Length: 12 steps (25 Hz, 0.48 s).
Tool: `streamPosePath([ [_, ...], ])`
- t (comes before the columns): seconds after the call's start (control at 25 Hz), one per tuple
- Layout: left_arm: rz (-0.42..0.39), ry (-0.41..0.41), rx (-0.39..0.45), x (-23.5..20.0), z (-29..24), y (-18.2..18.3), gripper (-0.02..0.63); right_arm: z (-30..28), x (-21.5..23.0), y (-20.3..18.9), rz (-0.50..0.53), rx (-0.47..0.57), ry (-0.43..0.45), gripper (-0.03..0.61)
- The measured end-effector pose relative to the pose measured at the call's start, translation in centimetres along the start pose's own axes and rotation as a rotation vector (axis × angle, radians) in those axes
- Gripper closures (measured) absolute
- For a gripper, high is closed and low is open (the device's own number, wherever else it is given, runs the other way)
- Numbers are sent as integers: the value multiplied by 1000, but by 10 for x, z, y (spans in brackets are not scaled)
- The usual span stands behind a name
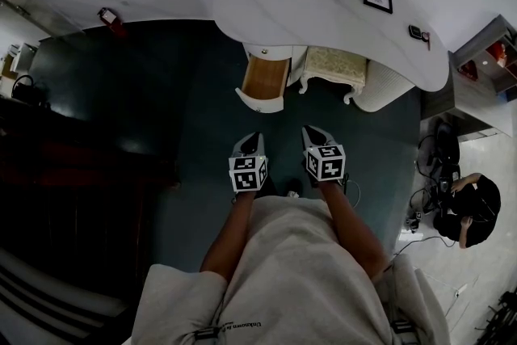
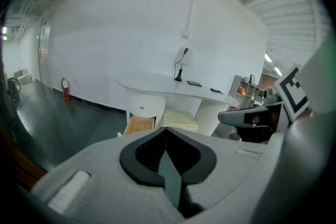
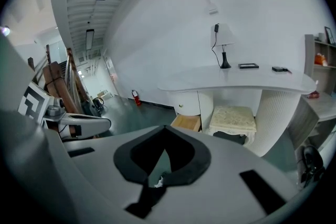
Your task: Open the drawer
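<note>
The drawer (image 1: 265, 81), standing open under the counter (image 1: 323, 12), lies far ahead of the closed, empty left tool (image 1: 252, 141) and right tool (image 1: 313, 135); the left is nearer.

A curved white bench (image 1: 266, 4) stands against a plain white wall (image 2: 115, 34) on a dark green floor (image 1: 145, 85), with a cream padded stool (image 1: 334, 67) tucked beneath it. 1 lamp (image 3: 224, 44) sits on top. A red fire extinguisher (image 2: 65, 89) stands by the wall at the left, open shelves (image 1: 485, 61) at the right.

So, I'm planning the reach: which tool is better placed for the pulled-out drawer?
Left, probably: the left tool, shut, points nearly straight at the drawer; the right tool faces the stool.
</note>
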<state>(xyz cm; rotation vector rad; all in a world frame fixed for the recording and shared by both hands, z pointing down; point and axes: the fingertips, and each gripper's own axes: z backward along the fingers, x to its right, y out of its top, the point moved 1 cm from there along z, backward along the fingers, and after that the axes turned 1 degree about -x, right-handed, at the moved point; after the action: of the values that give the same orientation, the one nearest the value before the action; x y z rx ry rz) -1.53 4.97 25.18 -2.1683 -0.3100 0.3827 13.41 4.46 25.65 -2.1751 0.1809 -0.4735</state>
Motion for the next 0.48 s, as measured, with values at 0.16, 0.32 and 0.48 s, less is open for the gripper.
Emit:
streamPosePath([
  [0.16,-20,-6,-12,2,-2,-2,603,-4,-3,1,10,-7,12,563],
  [0.32,-20,-8,-13,3,-1,-3,603,-7,-7,0,20,-12,25,563],
  [0.48,-11,2,-11,-1,2,-5,603,-10,-12,-2,30,-9,38,563],
])
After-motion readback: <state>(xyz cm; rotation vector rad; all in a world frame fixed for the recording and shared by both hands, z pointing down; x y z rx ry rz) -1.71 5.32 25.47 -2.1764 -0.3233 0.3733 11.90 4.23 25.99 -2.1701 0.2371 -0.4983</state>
